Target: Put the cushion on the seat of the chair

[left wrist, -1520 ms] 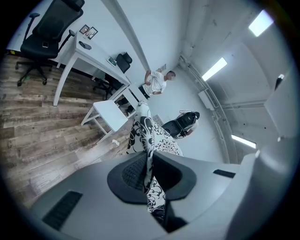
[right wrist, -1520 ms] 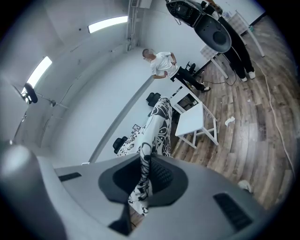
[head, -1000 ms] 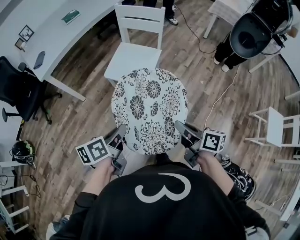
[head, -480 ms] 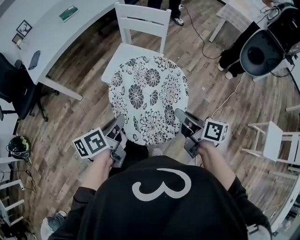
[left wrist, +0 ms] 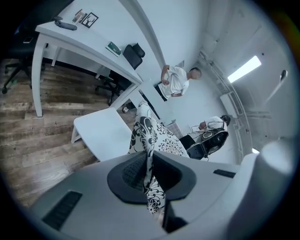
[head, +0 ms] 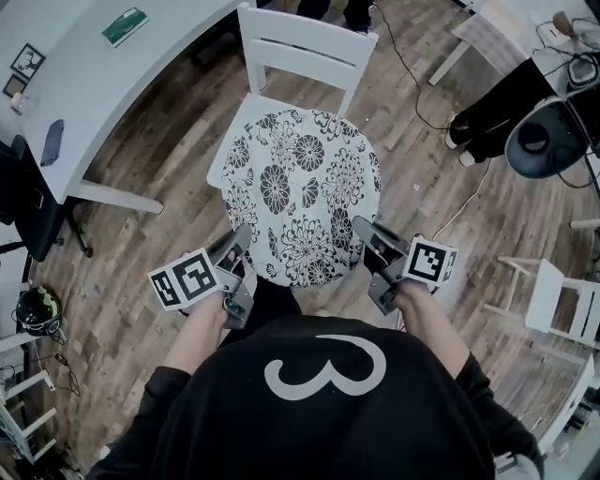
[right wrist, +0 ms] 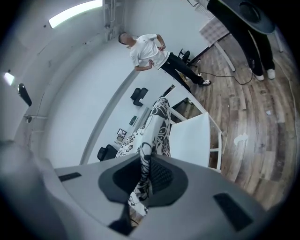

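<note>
White cushion [head: 302, 192] with black flowers, white chair [head: 305, 49]

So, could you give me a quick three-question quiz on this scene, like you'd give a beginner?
1. True or false: only the left claw grips the cushion; the right claw is empty.
2. The cushion's pattern is: A) stripes, B) black-and-white flowers, C) plain red.
3. What colour is the chair?
Key: 1 false, both claws are shut on the cushion's near edge; 2 B; 3 white.

Only a white 3 [head: 325, 368] — on the person's black top [head: 234, 431].
</note>
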The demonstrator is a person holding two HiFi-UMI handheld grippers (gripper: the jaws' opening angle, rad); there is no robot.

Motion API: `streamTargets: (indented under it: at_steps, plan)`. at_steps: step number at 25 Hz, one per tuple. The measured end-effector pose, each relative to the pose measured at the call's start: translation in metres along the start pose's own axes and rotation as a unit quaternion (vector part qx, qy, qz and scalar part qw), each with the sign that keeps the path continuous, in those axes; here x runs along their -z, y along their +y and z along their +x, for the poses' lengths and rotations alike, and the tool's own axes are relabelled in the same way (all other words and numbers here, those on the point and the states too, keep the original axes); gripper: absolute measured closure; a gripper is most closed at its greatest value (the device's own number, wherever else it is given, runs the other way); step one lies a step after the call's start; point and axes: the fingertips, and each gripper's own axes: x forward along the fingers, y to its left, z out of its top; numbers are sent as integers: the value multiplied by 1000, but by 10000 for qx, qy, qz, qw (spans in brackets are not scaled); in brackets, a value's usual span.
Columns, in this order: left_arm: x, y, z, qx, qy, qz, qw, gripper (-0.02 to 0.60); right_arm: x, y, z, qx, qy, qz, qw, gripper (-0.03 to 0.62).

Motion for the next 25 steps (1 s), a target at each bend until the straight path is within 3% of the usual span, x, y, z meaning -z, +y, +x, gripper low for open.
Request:
streamTargets:
  at_steps: [7, 14, 17, 20, 25]
  plan:
    - [-4, 0, -5, -389, 81, 32, 9992, 549, 1, -4, -2, 103, 100, 230, 9996, 565]
    - [-1, -1, -5, -643, -6, 36, 9979, 549, 1, -5, 0, -112, 100, 299, 9994, 565]
    - [3, 2, -7, -391, -254, -64, 9989, 549, -3, 6, -1, 84, 206, -83, 9997, 565]
    - [8, 8, -9, -91, -441, -359, 9983, 549, -8, 18, -4, 584, 375, -564, 9960, 565]
    - [6, 7, -18, -62, -402, -298, 9987, 549, 0, 29, -10, 972, 383, -642, 9925, 565]
